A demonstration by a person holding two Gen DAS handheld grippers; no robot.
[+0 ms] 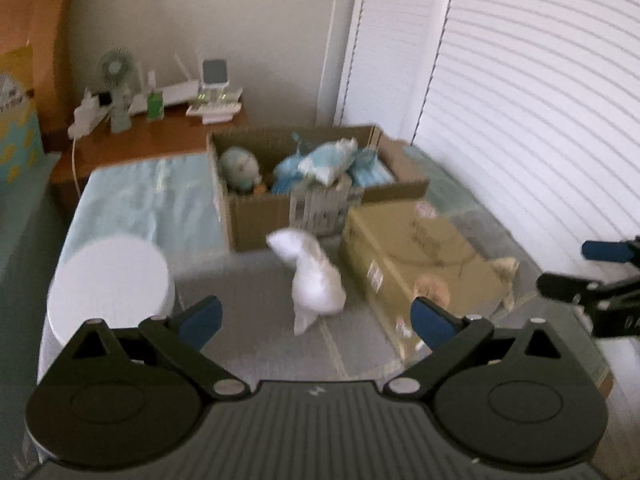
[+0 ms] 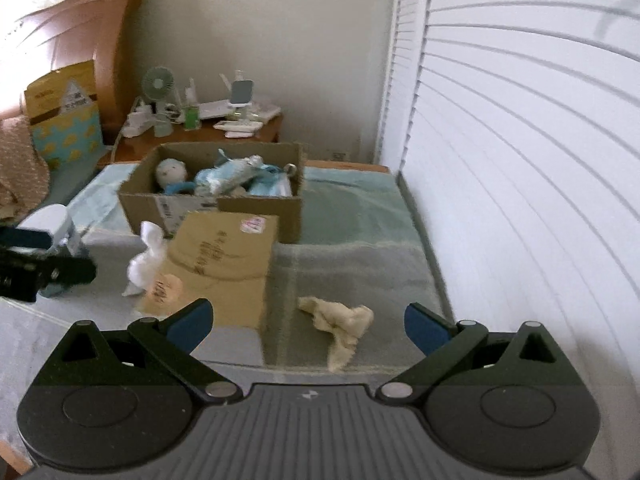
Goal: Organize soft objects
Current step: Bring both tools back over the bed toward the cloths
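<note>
A white soft toy (image 1: pixel 314 280) lies on the grey bed cover, just beyond and between the fingertips of my left gripper (image 1: pixel 316 320), whose jaws stand wide open and do not touch it. The same white toy (image 2: pixel 146 264) appears at the left of the right wrist view. A crumpled beige cloth (image 2: pixel 340 320) lies on the cover between the open jaws of my right gripper (image 2: pixel 308 326), untouched. An open cardboard box (image 1: pixel 256 216) farther back holds a round plush doll and blue-and-white soft bundles (image 1: pixel 320 164).
A closed cardboard box (image 1: pixel 420 264) lies flat between the white toy and the beige cloth (image 1: pixel 506 276). A white cylinder (image 1: pixel 108 284) stands at the left. A wooden nightstand (image 1: pixel 160 136) with a fan and small devices sits behind. White louvred doors (image 2: pixel 520 160) run along the right.
</note>
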